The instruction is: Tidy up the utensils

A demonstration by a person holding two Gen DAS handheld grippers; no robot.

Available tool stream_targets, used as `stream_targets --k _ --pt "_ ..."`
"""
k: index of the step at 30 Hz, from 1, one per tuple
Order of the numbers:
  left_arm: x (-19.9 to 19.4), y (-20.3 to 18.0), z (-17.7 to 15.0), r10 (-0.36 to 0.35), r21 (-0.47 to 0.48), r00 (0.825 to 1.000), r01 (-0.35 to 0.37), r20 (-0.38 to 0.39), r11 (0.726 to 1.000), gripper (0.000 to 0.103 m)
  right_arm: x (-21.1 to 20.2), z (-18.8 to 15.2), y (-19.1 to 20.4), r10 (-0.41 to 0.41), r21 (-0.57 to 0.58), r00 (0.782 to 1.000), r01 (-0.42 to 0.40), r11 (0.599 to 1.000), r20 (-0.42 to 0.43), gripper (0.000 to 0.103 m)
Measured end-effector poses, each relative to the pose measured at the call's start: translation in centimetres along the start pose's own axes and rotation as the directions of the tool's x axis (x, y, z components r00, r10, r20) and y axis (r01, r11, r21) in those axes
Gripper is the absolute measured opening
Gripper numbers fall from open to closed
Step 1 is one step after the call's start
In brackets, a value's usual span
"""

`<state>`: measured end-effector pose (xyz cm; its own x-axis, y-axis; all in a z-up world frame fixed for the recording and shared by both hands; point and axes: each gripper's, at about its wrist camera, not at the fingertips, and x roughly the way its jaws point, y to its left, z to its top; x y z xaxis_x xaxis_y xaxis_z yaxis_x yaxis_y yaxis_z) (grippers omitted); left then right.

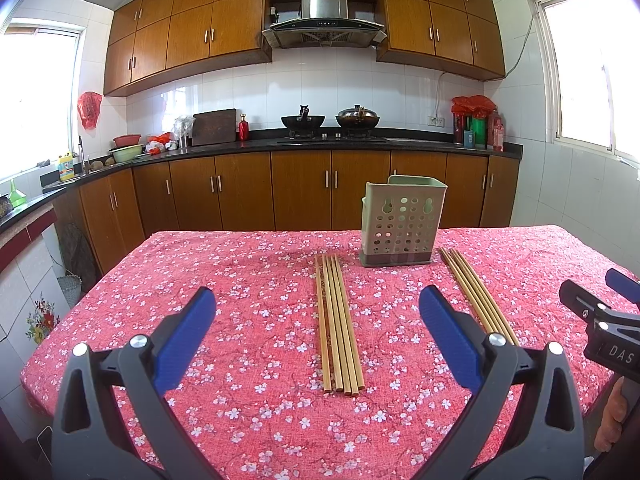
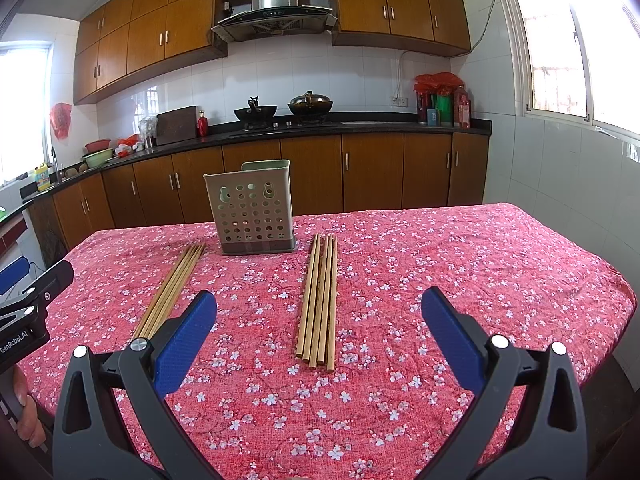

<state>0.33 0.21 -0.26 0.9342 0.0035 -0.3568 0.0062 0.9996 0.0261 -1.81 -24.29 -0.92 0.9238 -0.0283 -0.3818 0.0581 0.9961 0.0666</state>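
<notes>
Two bundles of wooden chopsticks lie on the red floral tablecloth. The left bundle (image 1: 338, 322) lies straight ahead of my left gripper (image 1: 318, 300), which is open and empty above the table. The right bundle (image 2: 319, 298) lies ahead of my right gripper (image 2: 319, 304), also open and empty. Each bundle shows in the other view too: the right bundle (image 1: 478, 298) and the left bundle (image 2: 170, 290). A pale green perforated utensil holder (image 1: 402, 222) stands upright beyond and between the bundles, also in the right wrist view (image 2: 252, 208). It looks empty.
The table (image 1: 240, 272) fills the foreground; its edges drop off at left and right. Behind it run brown kitchen cabinets (image 1: 300, 190) and a black counter with two woks (image 1: 330, 120). The right gripper's body shows at the left view's right edge (image 1: 600, 320).
</notes>
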Motion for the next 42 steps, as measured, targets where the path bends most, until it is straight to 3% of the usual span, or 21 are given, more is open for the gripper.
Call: stream_targets --k 42 --pt "0.5 -0.1 -0.9 -0.001 -0.003 1.0 0.001 -0.008 1.0 0.099 0.0 -0.2 -0.2 0.0 0.002 1.0 0.0 1.0 -0.002 0.101"
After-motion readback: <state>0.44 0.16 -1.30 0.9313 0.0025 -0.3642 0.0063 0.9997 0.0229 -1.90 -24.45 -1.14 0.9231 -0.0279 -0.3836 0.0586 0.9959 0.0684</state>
